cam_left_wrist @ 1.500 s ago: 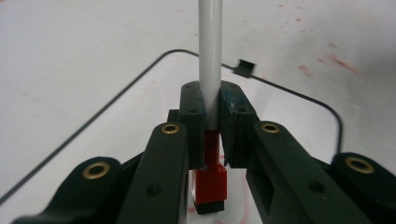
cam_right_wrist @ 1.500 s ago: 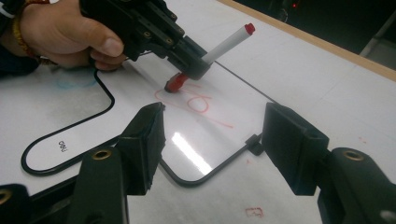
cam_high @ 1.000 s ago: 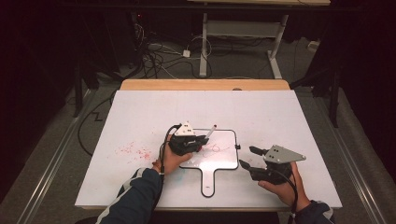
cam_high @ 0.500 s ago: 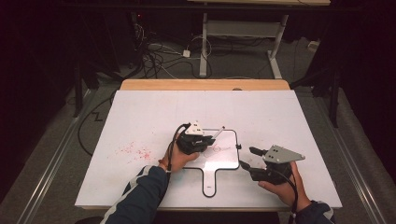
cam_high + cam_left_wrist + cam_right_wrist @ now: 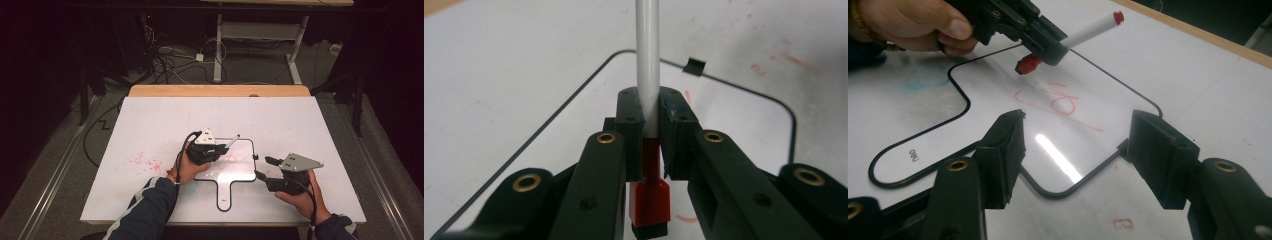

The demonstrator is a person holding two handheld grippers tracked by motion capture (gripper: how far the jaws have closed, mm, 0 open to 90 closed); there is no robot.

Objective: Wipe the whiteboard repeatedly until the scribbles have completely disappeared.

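A small whiteboard (image 5: 237, 171) with a black rim and a handle lies on the table, red scribbles (image 5: 1063, 104) drawn on it. My left gripper (image 5: 219, 149) hovers over the board's left part, shut on a marker (image 5: 647, 55) with a white barrel. In the right gripper view the marker's red tip (image 5: 1027, 64) points down, just above the board (image 5: 998, 90). My right gripper (image 5: 263, 167) stands open at the board's right edge. Its fingers (image 5: 1006, 150) straddle the near corner of the board, and nothing is held.
A white sheet (image 5: 150, 125) covers the table, with faint red smudges (image 5: 145, 161) left of the board. A wooden edge (image 5: 220, 91) runs along the far side. Cables (image 5: 170, 65) and a desk frame stand on the floor beyond.
My left gripper has shifted slightly right over the board with the marker. The right gripper has stayed where it was.
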